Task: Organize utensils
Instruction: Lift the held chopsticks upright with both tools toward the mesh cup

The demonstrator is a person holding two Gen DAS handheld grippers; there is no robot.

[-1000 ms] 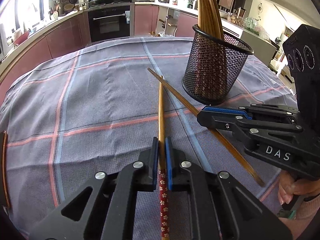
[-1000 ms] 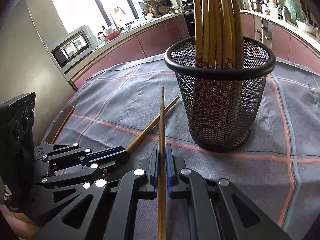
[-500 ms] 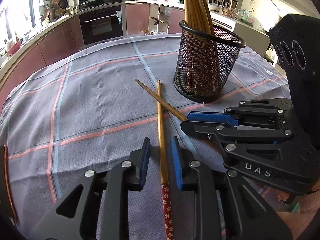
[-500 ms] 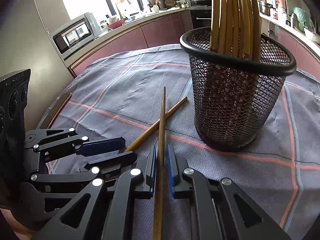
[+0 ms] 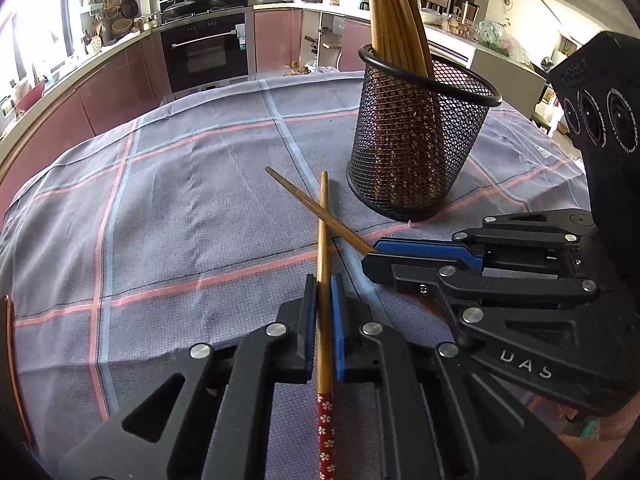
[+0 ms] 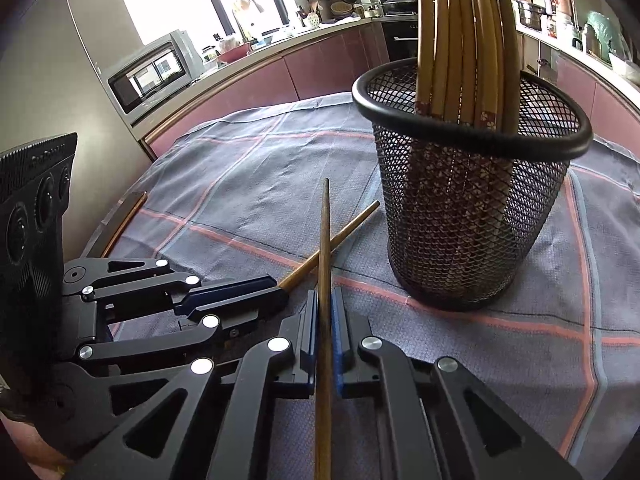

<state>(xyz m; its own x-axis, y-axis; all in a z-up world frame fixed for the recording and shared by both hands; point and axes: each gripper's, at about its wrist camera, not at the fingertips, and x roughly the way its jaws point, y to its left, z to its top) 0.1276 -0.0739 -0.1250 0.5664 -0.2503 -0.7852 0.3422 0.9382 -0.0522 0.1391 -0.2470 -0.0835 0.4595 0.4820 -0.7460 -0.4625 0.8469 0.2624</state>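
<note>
My left gripper point(image 5: 323, 280) is shut on a wooden chopstick point(image 5: 323, 240) with a red flowered end; the stick points forward. My right gripper point(image 6: 325, 294) is shut on a second wooden chopstick point(image 6: 326, 236). The two sticks cross just ahead of the fingers. In the left wrist view the right gripper point(image 5: 370, 250) comes in from the right with its chopstick point(image 5: 304, 200). In the right wrist view the left gripper point(image 6: 280, 294) comes in from the left with its chopstick point(image 6: 340, 232). A black mesh cup point(image 5: 420, 152) with several chopsticks stands upright just beyond; it also shows in the right wrist view point(image 6: 468, 216).
The table carries a grey-blue checked cloth point(image 5: 180, 208) with pink and blue lines. A brown table edge point(image 6: 128, 216) shows at the left. Kitchen cabinets, an oven point(image 5: 206, 52) and a microwave point(image 6: 152, 72) stand far behind.
My left gripper opened around its chopstick half a second ago and has shut on it again. Both grippers have moved closer to the mesh cup; the right one stayed shut.
</note>
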